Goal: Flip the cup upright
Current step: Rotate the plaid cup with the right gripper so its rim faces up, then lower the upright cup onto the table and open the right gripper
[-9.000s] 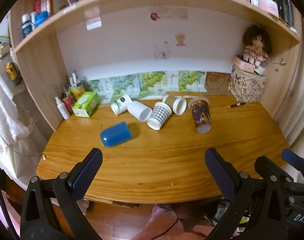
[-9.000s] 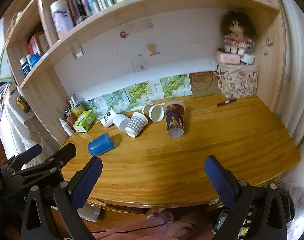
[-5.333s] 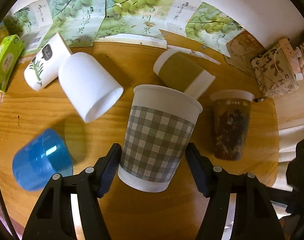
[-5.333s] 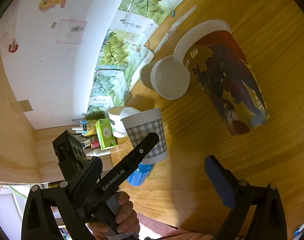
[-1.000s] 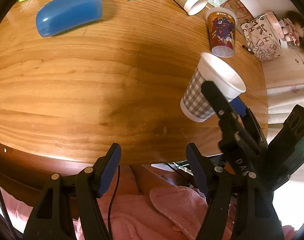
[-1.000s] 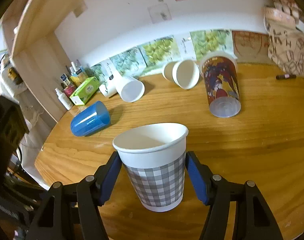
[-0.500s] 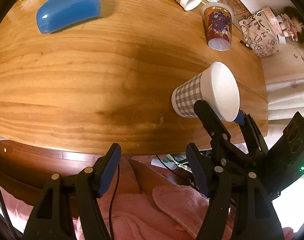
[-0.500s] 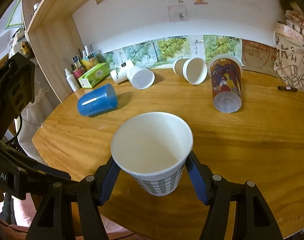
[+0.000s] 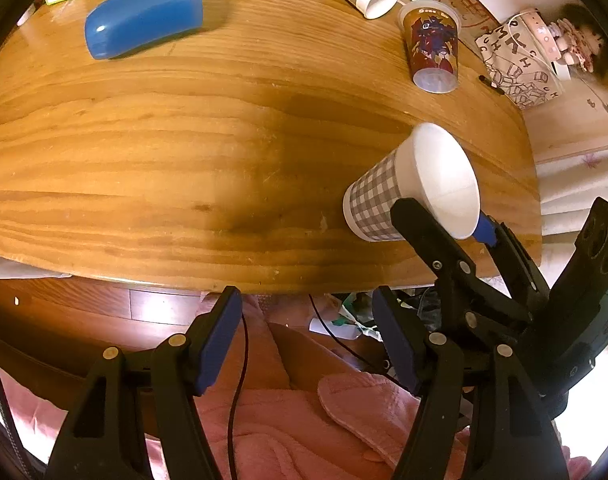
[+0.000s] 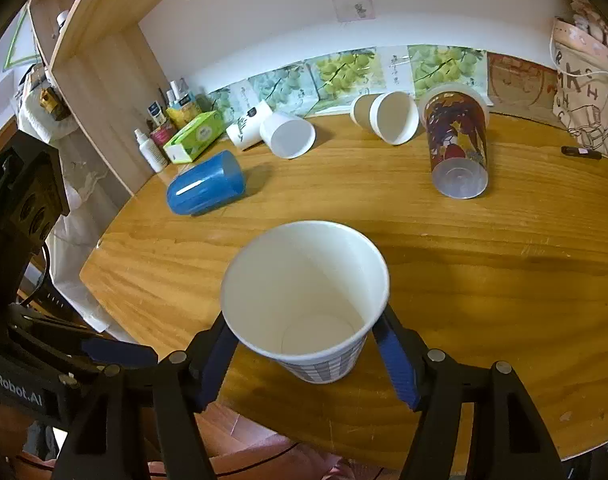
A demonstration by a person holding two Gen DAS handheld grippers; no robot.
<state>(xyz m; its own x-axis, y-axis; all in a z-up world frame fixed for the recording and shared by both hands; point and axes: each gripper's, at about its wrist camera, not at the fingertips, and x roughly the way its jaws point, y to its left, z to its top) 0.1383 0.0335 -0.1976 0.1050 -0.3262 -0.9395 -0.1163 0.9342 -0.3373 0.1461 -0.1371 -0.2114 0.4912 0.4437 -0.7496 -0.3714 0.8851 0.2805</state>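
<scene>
Right wrist view: my right tongs (image 10: 304, 354) now tip the checked cup (image 10: 304, 304) toward me (mouth-up, nearly done); left tongs (image 9: 304, 336) hang wide, holding nothing.

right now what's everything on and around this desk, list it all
checked paper cup: 1, grey and white, mouth up, between the right gripper's fingers near the front edge
blue cup: 1, on its side, left part of the desk
white cups: 2, on their sides, at the back left
tan-banded cup: 1, on its side, back middle
printed cup: 1, dark red, mouth down, back right
green box: 1, back left corner
small bottles: several, by the green box
pen: 1, dark, far right
wooden desk: 1
left gripper: open, holds nothing, below the desk edge
right gripper: shut on the checked paper cup
</scene>
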